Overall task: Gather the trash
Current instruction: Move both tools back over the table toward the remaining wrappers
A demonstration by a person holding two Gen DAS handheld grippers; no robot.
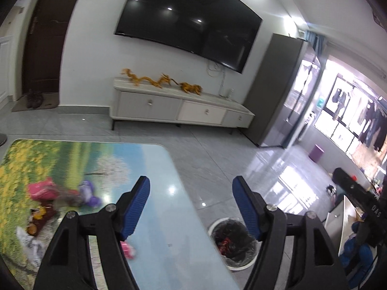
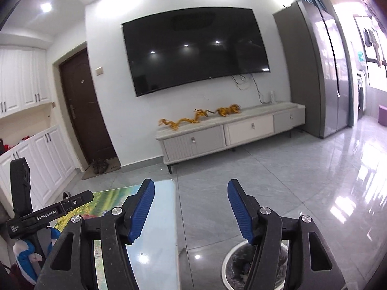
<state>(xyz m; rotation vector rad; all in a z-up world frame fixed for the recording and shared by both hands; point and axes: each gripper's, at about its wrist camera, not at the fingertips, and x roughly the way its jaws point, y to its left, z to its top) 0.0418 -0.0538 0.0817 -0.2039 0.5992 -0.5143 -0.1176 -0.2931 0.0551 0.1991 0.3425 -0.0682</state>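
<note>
My left gripper (image 1: 191, 181) is open with nothing between its blue pads, held above the right end of a table (image 1: 157, 169) whose top bears a landscape picture. Trash lies on the table at the left: a pink wrapper (image 1: 41, 191), a purple wrapper (image 1: 89, 193), red and yellow wrappers (image 1: 40, 213), crumpled white paper (image 1: 29, 241) and a small pink scrap (image 1: 129, 247). A white bin (image 1: 212, 227) with a black liner stands on the floor beside the table, with red trash inside. My right gripper (image 2: 191, 182) is open and empty, above the table edge (image 2: 164, 241) and the bin (image 2: 228, 258).
A pale TV stand (image 1: 181, 111) with golden dragon figures stands under a wall-mounted TV (image 1: 188, 21). A grey fridge (image 1: 285, 96) is at the right, a purple stool (image 1: 316, 152) beyond it. A dark door (image 2: 82, 111) and white cabinets (image 2: 48, 154) are at the left. Glossy tiled floor lies between.
</note>
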